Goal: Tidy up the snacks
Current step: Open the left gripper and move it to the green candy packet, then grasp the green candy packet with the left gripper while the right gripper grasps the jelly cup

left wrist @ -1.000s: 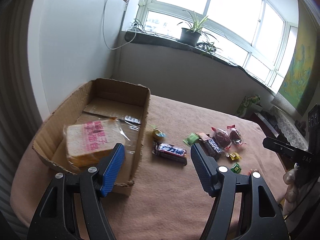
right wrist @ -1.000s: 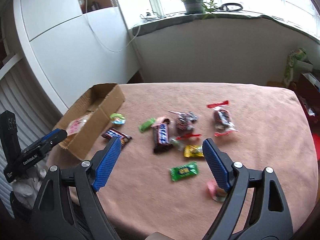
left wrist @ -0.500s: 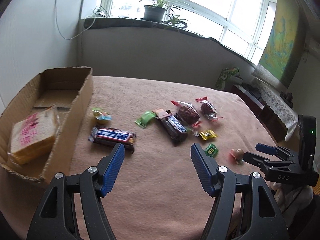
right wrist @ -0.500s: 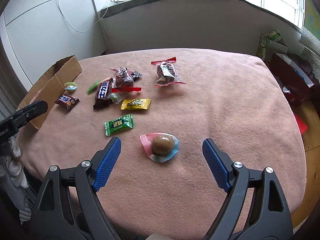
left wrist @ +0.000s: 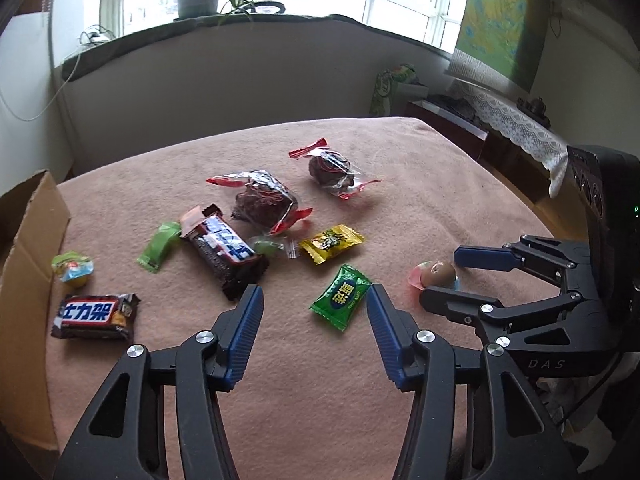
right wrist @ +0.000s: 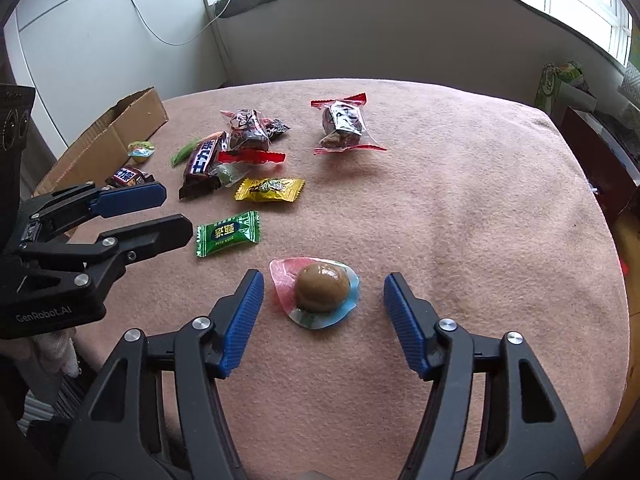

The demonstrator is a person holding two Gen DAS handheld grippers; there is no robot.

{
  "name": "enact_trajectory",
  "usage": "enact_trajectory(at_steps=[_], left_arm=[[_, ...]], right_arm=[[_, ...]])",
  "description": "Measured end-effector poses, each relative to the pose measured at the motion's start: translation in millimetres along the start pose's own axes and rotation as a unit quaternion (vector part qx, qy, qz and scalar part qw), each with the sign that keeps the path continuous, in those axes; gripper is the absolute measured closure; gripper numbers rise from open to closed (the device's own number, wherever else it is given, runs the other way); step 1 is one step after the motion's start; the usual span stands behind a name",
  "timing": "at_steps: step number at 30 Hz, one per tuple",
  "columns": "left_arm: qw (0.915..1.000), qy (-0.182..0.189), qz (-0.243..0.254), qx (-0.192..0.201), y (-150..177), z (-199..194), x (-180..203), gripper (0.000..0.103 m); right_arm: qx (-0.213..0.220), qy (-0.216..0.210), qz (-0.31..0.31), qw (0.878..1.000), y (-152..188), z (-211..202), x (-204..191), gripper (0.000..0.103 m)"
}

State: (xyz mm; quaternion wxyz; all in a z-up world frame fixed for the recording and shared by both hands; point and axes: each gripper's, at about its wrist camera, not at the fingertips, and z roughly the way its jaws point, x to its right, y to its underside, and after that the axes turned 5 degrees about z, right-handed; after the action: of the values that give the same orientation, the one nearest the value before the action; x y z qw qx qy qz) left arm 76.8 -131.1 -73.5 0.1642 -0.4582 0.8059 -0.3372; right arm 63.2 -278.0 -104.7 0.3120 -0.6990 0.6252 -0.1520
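Snacks lie scattered on a pink tablecloth. My left gripper [left wrist: 314, 296] is open, its fingertips either side of a green candy [left wrist: 341, 295]. My right gripper [right wrist: 324, 284] is open, straddling a packed brown egg [right wrist: 320, 292], which also shows in the left wrist view [left wrist: 434, 274]. Further off lie a yellow candy [left wrist: 331, 242], a long chocolate bar [left wrist: 224, 252], a short chocolate bar [left wrist: 94, 316], two clear-wrapped dark cakes [left wrist: 264, 200] [left wrist: 330, 168], a green stick [left wrist: 158, 246] and a jelly cup [left wrist: 72, 268]. A cardboard box [left wrist: 28, 240] stands at the left.
The table edge runs close below both grippers. A low cabinet with a lace cloth [left wrist: 508, 120] stands right of the table. A white cupboard [right wrist: 100, 40] stands behind the box. The left gripper body [right wrist: 60, 248] shows left in the right wrist view.
Both grippers have swung away from the box and come nearer the table. The left now faces the green candy, the right has closed in on the egg. Both stay open.
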Motion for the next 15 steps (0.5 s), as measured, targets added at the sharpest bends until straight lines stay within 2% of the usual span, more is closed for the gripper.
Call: enact_trajectory(at_steps=[1, 7, 15], left_arm=[[1.0, 0.002, 0.006, -0.004, -1, 3, 1, 0.055], [0.9992, 0.016, 0.026, -0.026, -3, 19, 7, 0.059], [0.9975, 0.017, 0.052, -0.045, -4, 30, 13, 0.067]], right_arm=[[-0.001, -0.005, 0.0, 1.0, -1, 1, 0, 0.048], [-0.007, -0.001, -0.026, 1.0, 1, 6, -6, 0.056], [-0.013, -0.015, -0.022, 1.0, -1, 5, -2, 0.057]])
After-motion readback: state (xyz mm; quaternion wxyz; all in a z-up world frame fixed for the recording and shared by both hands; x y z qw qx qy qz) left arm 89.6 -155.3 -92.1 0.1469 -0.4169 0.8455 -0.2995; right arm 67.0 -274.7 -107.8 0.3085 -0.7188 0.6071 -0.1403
